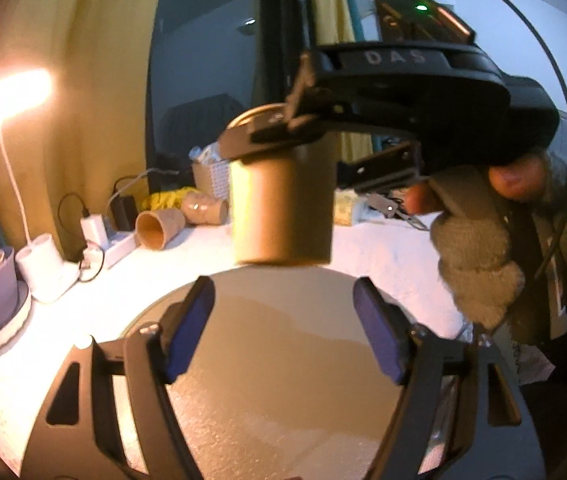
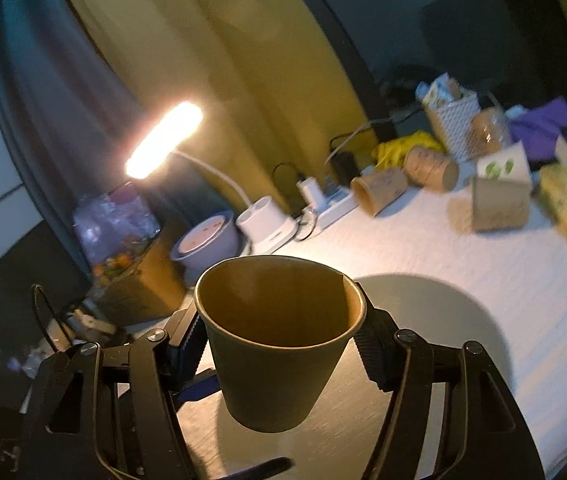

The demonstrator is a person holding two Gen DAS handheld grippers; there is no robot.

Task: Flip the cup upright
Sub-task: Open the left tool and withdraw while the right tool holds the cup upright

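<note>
A brown paper cup (image 2: 279,344) is held upright, mouth up, between the fingers of my right gripper (image 2: 283,340), which is shut on it just below its rim, above the white table. In the left wrist view the same cup (image 1: 281,208) hangs in the air with the right gripper (image 1: 291,140) clamped near its top. My left gripper (image 1: 283,332) is open and empty below the cup, its blue pads (image 1: 187,336) apart, over a round grey shadow on the table.
A lit desk lamp (image 2: 163,140) with a white base (image 2: 267,224) stands at the back left beside a lilac bowl (image 2: 207,240) and a power strip (image 2: 331,204). Paper cups (image 2: 379,192) lie on their sides further back. A white basket (image 2: 451,120) and boxes crowd the back right.
</note>
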